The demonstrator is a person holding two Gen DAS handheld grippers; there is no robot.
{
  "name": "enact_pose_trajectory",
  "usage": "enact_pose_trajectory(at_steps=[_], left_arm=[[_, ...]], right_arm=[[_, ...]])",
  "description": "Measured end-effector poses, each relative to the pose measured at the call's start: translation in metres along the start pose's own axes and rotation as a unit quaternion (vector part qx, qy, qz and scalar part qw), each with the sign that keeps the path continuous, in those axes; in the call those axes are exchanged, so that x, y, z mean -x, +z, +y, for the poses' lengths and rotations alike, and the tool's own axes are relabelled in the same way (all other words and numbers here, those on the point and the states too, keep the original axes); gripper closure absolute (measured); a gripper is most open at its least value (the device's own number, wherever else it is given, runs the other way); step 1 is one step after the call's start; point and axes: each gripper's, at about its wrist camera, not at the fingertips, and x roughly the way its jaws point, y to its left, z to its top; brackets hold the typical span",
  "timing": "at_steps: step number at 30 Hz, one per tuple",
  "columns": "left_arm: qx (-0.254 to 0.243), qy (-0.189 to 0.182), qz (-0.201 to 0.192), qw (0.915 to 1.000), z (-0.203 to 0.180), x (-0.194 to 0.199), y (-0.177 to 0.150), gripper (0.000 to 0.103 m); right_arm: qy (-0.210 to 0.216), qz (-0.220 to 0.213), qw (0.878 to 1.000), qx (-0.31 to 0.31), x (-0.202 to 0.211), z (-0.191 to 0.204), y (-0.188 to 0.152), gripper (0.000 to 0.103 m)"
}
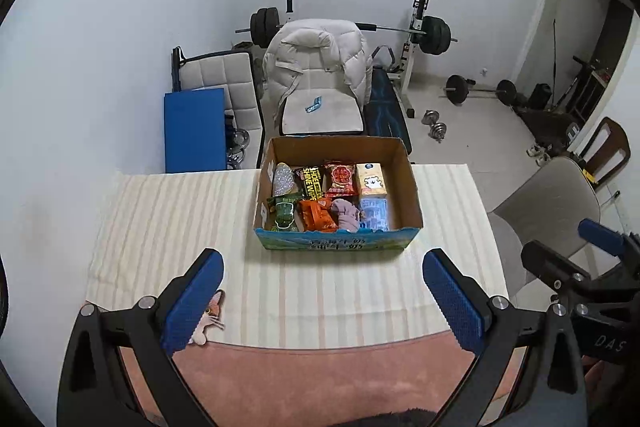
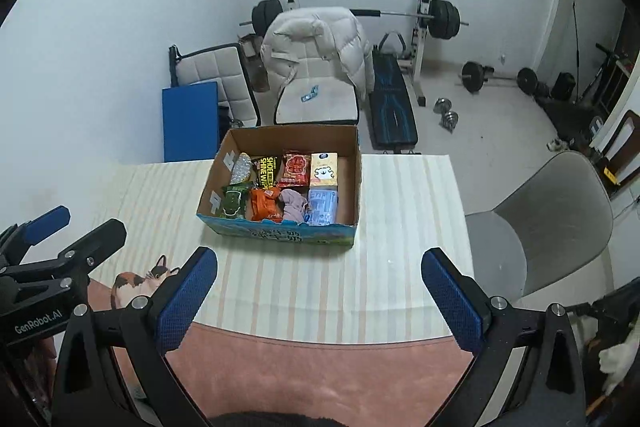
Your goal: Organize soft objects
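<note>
A cardboard box (image 1: 412, 183) stands at the far middle of the striped tablecloth (image 1: 160, 227); it also shows in the right wrist view (image 2: 354, 179). It holds several soft packets: a purple cloth (image 1: 346, 213), an orange packet (image 1: 316, 215), a red packet (image 1: 340, 179), a tissue pack (image 1: 371, 179), a blue pack (image 1: 374, 213), a green packet (image 1: 284, 213). My left gripper (image 1: 322, 301) is open and empty, near the table's front edge. My right gripper (image 2: 320, 297) is open and empty too, beside it.
A pink mat with a cat print (image 2: 136, 283) lies at the table's front edge. A grey chair (image 2: 560, 219) stands right of the table. A chair with a white jacket (image 1: 316, 63), a weight bench (image 1: 388, 111) and barbells stand behind the table.
</note>
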Motion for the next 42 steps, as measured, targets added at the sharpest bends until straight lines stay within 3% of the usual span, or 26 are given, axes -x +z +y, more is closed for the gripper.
enact_pose_trajectory(at_steps=[12,23,42], left_arm=[[0.009,0.006,-0.031,0.9995,-0.006,0.030,-0.006,0.001],[0.018,0.030,-0.052,0.9980,-0.008,0.022,0.004,0.000],[0.034,0.046,-0.058,0.9967,-0.005,0.018,0.010,0.000]], right_arm=[[-0.016,-0.029,0.999,-0.004,0.039,-0.015,-0.014,0.000],[-0.041,-0.059,0.997,-0.002,0.037,-0.017,0.006,0.000],[-0.048,-0.064,0.997,0.003,0.022,-0.013,0.017,0.000]])
